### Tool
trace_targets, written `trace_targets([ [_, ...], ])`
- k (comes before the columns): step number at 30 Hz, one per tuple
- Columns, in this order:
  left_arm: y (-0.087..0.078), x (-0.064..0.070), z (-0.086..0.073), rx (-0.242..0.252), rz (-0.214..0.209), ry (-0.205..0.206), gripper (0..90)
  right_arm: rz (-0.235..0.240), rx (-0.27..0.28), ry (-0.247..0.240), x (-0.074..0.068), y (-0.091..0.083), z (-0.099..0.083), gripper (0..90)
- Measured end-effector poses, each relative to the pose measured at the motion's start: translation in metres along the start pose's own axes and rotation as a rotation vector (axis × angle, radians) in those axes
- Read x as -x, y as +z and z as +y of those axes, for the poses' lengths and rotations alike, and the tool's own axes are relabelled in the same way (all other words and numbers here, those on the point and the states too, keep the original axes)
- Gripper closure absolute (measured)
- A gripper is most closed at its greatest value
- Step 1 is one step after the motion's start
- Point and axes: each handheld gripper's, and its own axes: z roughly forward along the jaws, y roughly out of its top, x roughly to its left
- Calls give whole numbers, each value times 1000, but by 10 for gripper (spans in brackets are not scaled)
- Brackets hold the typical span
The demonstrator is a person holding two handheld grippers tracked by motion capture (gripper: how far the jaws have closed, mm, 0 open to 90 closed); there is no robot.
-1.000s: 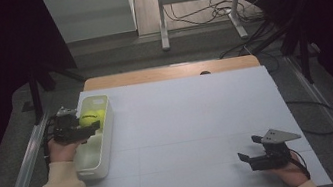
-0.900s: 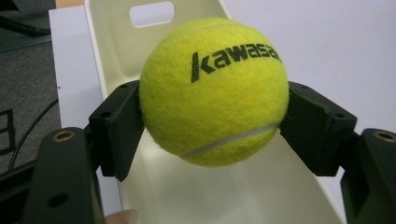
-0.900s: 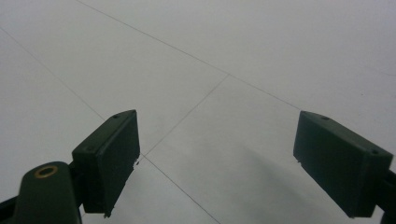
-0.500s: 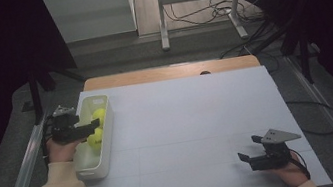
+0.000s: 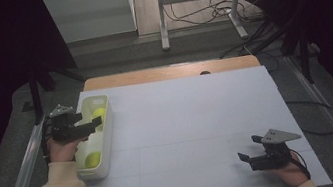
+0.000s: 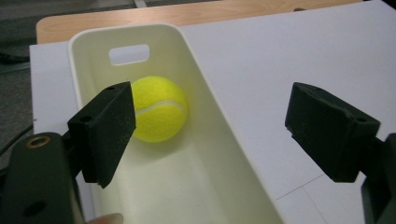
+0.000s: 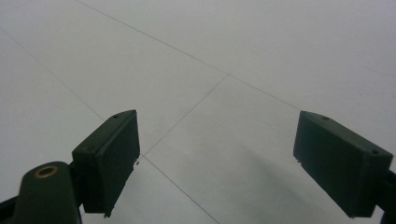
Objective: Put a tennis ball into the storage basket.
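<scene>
Between the gaping left claw's (image 6: 210,135) jaws, a long cream plastic bin (image 6: 224,135) runs lengthwise away, cradling a fuzzy yellow tennis ball (image 6: 159,109); right claw (image 7: 217,161) released too.

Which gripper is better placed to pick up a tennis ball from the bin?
Left. The left gripper hangs open over the bin, near a tennis ball; the right gripper is across the table.

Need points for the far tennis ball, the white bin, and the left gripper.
far tennis ball (image 6: 159,109), left gripper view, on its yellow felt beside the seam.
white bin (image 6: 126,54), left gripper view, on the end wall at the handle slot.
left gripper (image 6: 210,135), left gripper view, midway between its open fingertips.
</scene>
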Motion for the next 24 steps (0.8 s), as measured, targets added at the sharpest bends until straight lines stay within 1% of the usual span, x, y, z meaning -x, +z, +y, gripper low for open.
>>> trace_targets([
  [5, 2, 5, -1, -10, -13, 21, 170, 1, 2, -2, 0, 0, 1, 149],
  [8, 1, 9, -1, 0, -18, 19, 172, 5, 1, -4, 1, 1, 1, 149],
  [11, 1, 17, -2, -3, -25, 43, 172, 10, 10, -5, 1, 0, 1, 150],
  [12, 1, 17, -2, -3, -25, 43, 173, 11, 11, -5, 1, 0, 1, 150],
  [13, 1, 22, -3, 1, -39, 54, 172, 10, 9, -7, 0, -1, 1, 150],
  [14, 1, 22, -3, 1, -39, 54, 172, 12, 6, -8, 0, -1, 1, 150],
  [15, 1, 26, -3, 8, -51, 59, 172, 13, 8, -9, 0, -1, 1, 150],
  [17, 0, 28, -3, 13, -58, 62, 172, 14, 8, -10, -1, -1, 1, 150],
  [20, -2, 35, -4, 29, -92, 77, 173, 14, 13, -10, -1, -3, 0, 150],
  [21, -2, 35, -4, 29, -92, 77, 172, 14, 13, -10, -1, -3, 0, 150],
  [24, -2, 42, -5, 36, -110, 93, 171, 11, 8, -8, -1, -2, 0, 150],
])
